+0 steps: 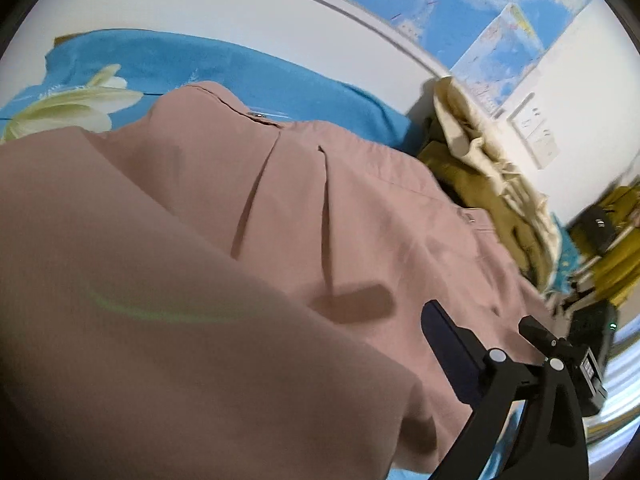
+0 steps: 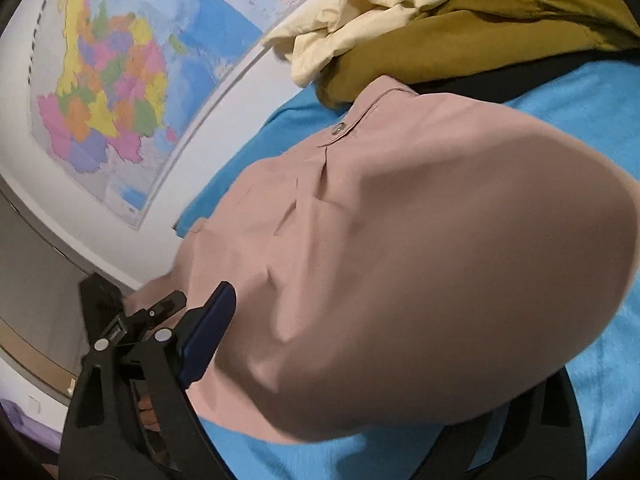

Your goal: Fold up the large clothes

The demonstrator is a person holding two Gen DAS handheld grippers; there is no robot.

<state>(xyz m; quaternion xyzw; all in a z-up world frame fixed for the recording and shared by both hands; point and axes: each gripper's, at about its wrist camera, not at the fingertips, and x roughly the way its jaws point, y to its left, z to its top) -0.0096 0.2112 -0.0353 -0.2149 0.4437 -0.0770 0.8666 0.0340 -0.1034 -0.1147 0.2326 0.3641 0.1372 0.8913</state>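
A large dusty-pink garment [image 1: 280,208] with pleats and snap buttons lies on a blue bedsheet [image 1: 224,68]. A fold of it drapes close over the left wrist lens and hides one finger; the other finger [image 1: 448,336] rests on the cloth. In the right wrist view the same pink garment [image 2: 400,240] bulges over the lens and hides one finger. The visible blue-padded finger [image 2: 208,332] lies against the cloth edge. I cannot tell how either pair of jaws stands.
A heap of cream and olive clothes [image 1: 480,160] lies at the bed's far side, also in the right wrist view [image 2: 440,32]. Maps [image 2: 108,80] hang on the white wall. Dark gear [image 1: 596,232] sits beyond the bed.
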